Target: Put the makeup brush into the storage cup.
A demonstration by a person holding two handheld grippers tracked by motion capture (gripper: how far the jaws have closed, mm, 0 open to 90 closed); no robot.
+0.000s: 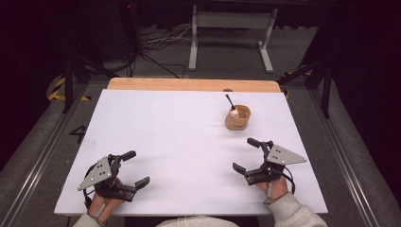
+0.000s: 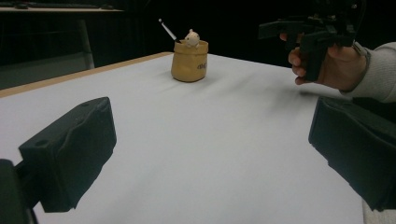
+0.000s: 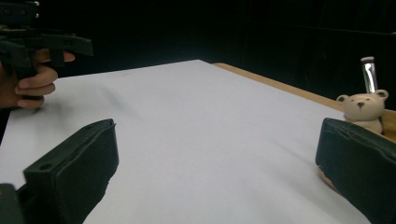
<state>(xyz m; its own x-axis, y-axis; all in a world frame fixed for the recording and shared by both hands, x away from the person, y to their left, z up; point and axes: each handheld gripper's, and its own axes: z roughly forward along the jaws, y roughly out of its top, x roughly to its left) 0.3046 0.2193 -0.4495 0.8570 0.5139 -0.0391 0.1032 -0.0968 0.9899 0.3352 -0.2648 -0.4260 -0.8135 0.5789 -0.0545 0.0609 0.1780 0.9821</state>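
High view: white table (image 1: 179, 142) w/ wood back edge, dark room, cables on floor. Tan soft pot (image 1: 237, 118) w/ bear figure and spoon sits upright, near right gripper (image 1: 247, 154), well apart from left gripper (image 1: 135, 168); both jaws spread, empty. Left gripper view: pot (image 2: 189, 61) far ahead, matte. Right gripper view: bear (image 3: 363, 110) beside right-hand jaw.

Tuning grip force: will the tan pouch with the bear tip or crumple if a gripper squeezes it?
The tan pouch has creased, sagging walls, so it likely crumples rather than resists. Its squat base suggests sliding before tipping. The bear and metal handle stand loose inside and may shift.
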